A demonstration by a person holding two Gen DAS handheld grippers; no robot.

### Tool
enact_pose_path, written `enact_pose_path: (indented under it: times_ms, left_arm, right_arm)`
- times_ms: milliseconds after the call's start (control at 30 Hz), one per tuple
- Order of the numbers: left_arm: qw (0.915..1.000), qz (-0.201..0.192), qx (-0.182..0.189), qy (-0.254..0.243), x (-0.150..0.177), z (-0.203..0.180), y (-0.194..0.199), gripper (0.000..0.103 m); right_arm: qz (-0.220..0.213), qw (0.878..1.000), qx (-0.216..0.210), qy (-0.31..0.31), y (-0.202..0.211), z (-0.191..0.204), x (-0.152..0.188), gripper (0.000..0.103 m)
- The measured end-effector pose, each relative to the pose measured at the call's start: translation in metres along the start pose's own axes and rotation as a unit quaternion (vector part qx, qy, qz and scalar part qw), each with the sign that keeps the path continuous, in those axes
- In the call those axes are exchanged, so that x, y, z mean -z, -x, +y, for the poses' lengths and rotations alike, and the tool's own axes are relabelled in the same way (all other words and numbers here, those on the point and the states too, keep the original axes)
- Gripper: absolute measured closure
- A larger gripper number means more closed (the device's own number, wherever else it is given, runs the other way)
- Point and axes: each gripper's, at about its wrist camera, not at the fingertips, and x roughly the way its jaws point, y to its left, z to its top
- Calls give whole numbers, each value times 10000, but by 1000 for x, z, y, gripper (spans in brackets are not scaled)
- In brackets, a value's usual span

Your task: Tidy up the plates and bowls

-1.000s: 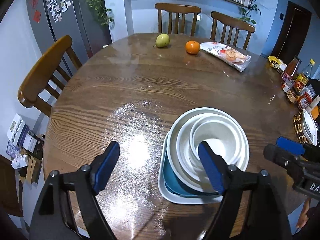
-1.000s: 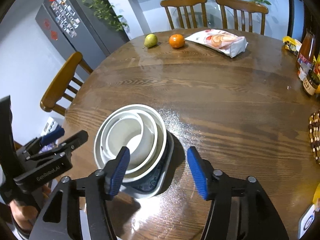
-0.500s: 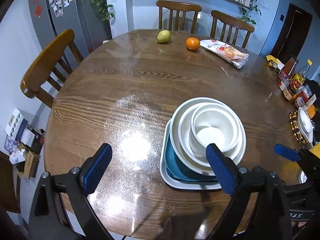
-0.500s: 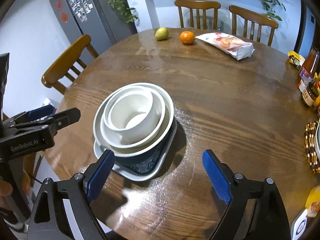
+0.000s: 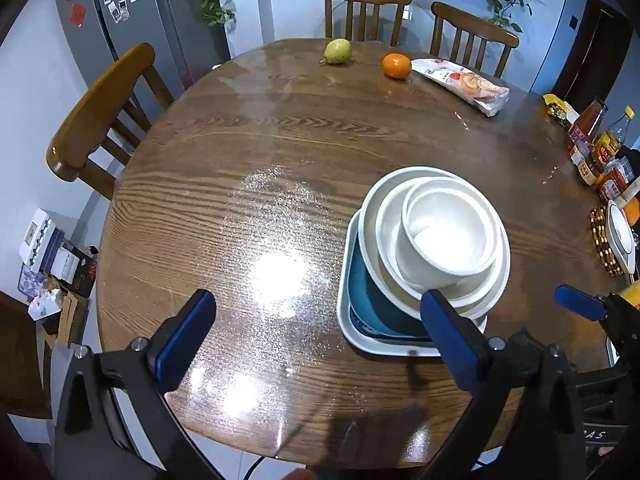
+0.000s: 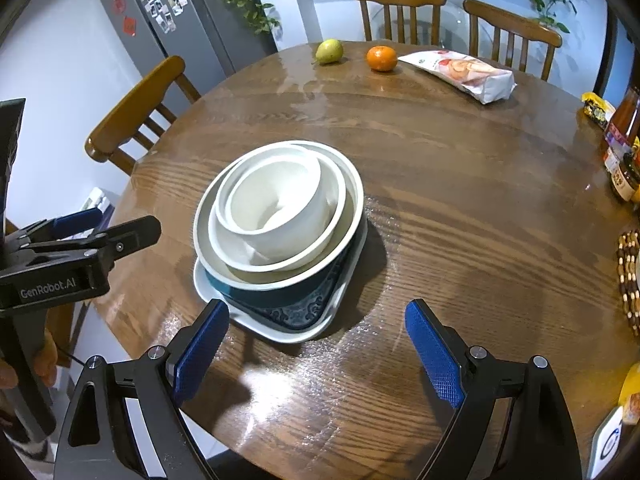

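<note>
A stack of dishes stands on the round wooden table [image 5: 280, 152]. At the bottom is a white square plate [image 5: 362, 346], then a blue square plate [image 5: 368, 300], then nested white bowls, with a small white bowl [image 5: 444, 236] on top. In the right wrist view the same stack shows with the small white bowl [image 6: 276, 204] uppermost. My left gripper [image 5: 320, 344] is open and empty, above the table's near edge, left of the stack. My right gripper [image 6: 316, 354] is open and empty, near side of the stack.
A pear [image 5: 337, 51], an orange [image 5: 396, 65] and a snack bag [image 5: 464, 84] lie at the far side. Bottles and jars [image 5: 596, 148] stand at the right edge, by a beaded mat with a dish [image 5: 618, 236]. Wooden chairs [image 5: 100, 112] surround the table.
Both grippers have drawn back and up from the stack and opened wider. The stack has not moved.
</note>
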Motion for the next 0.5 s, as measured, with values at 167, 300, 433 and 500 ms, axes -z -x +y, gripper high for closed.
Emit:
enact_pose_path:
  times_ms: [167, 300, 433, 500]
  left_arm:
    - [10000, 27, -20, -23, 2, 2, 0, 1]
    - [10000, 44, -9, -32, 3, 4, 1, 1]
    - [9999, 15, -26, -97, 6, 4, 3, 1]
    - [9999, 14, -53, -132, 7, 3, 3, 1]
  right_arm:
    - [40, 10000, -14, 13, -1, 3, -2, 13]
    - [87, 9999, -68, 20, -3, 5, -2, 9]
    - [74, 9999, -61, 41, -2, 8, -1, 5]
    - [75, 9999, -74, 27, -2, 8, -1, 4]
